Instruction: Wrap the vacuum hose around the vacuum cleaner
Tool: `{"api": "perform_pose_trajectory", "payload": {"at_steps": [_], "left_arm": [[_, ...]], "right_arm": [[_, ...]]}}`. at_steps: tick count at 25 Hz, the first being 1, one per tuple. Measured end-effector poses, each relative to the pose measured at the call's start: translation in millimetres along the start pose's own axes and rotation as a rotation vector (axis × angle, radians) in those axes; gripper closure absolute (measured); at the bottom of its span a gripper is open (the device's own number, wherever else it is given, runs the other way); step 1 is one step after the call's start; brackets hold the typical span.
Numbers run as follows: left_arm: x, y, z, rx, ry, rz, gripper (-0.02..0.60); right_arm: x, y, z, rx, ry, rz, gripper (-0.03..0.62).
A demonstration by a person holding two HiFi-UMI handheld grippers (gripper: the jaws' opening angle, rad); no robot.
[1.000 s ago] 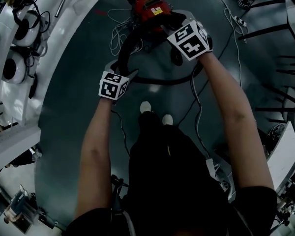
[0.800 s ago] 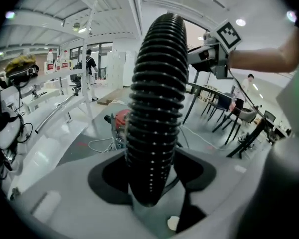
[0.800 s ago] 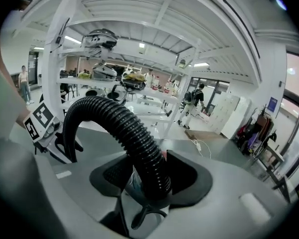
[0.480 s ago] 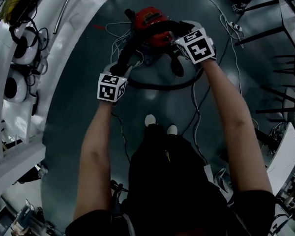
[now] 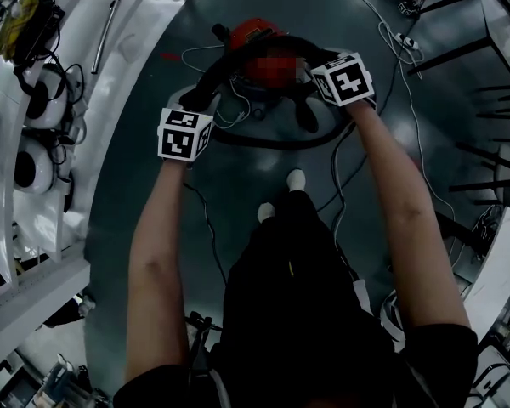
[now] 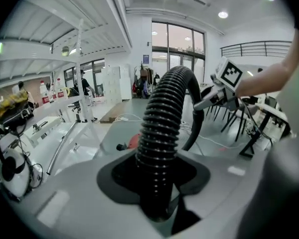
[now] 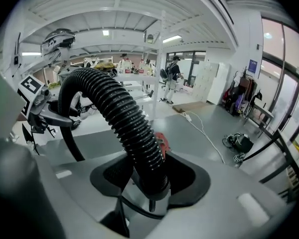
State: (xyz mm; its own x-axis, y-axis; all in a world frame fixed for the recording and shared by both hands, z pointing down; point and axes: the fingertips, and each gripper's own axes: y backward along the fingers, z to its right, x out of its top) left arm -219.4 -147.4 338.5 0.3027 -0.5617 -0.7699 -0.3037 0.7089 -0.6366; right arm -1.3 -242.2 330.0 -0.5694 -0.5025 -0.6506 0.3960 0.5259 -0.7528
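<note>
Scene: a person looks steeply down at a red vacuum cleaner (image 5: 255, 34) standing on a grey floor (image 5: 127, 185) ahead of their feet.
Hose location: the black ribbed hose (image 6: 162, 128) is held in the air. It arches from one gripper to the other, just over the near side of the vacuum cleaner.
Left gripper (image 6: 157, 198): its jaws have just been closing and are clamped round the hose.
Right gripper (image 7: 149, 190): it is clamped on the hose beside a smooth cuff.
Done so far: as I judge it, the hose is gathered up and bent into a curve close to the machine.
Left to do: the hose does not yet lie snug round the body, so it has to be led round and set down.
Uncertain: a dark curve (image 5: 263, 143) on the floor nearer the feet may be more hose, but I cannot tell.
Counts: one vacuum cleaner, one hose, two grippers, two white shoes (image 5: 296, 178), and one loose white cable (image 5: 206, 56) beside the machine.
</note>
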Motion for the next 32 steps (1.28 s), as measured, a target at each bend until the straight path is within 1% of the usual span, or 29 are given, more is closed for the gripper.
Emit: {"api": "perform_pose_trajectory", "payload": {"at_steps": [5, 10, 12, 20, 25, 28, 32], "left_arm": [[38.0, -6.2, -4.5, 0.033, -0.05, 0.003, 0.425], [72.6, -19.8, -5.7, 0.074, -0.142, -0.023, 0.423], [83.4, -28.0, -4.1, 0.084, -0.166, -0.035, 0.423], [119.7, -69.4, 4.0, 0.116, -0.189, -0.073, 0.422], [135.7, -93.3, 7.6, 0.142, -0.199, -0.104, 0.419], [151.5, -105.6, 7.3, 0.16, -0.235, -0.106, 0.419], [159.3, -117.5, 5.6, 0.164, -0.277, -0.122, 0.419]], "right_arm": [[-20.3, -10.1, 7.7, 0.067, -0.093, -0.033, 0.398], [-44.4, -25.4, 15.3, 0.121, -0.152, -0.059, 0.404], [-50.5, -31.4, 20.8, 0.133, -0.171, -0.068, 0.405], [-68.8, -50.2, 46.4, 0.179, -0.249, -0.098, 0.411], [-86.5, -63.4, 45.6, 0.236, -0.327, -0.131, 0.413], [-91.7, -71.7, 43.7, 0.266, -0.343, -0.148, 0.416], [-91.8, -81.8, 50.6, 0.257, -0.339, -0.161, 0.416]]}}
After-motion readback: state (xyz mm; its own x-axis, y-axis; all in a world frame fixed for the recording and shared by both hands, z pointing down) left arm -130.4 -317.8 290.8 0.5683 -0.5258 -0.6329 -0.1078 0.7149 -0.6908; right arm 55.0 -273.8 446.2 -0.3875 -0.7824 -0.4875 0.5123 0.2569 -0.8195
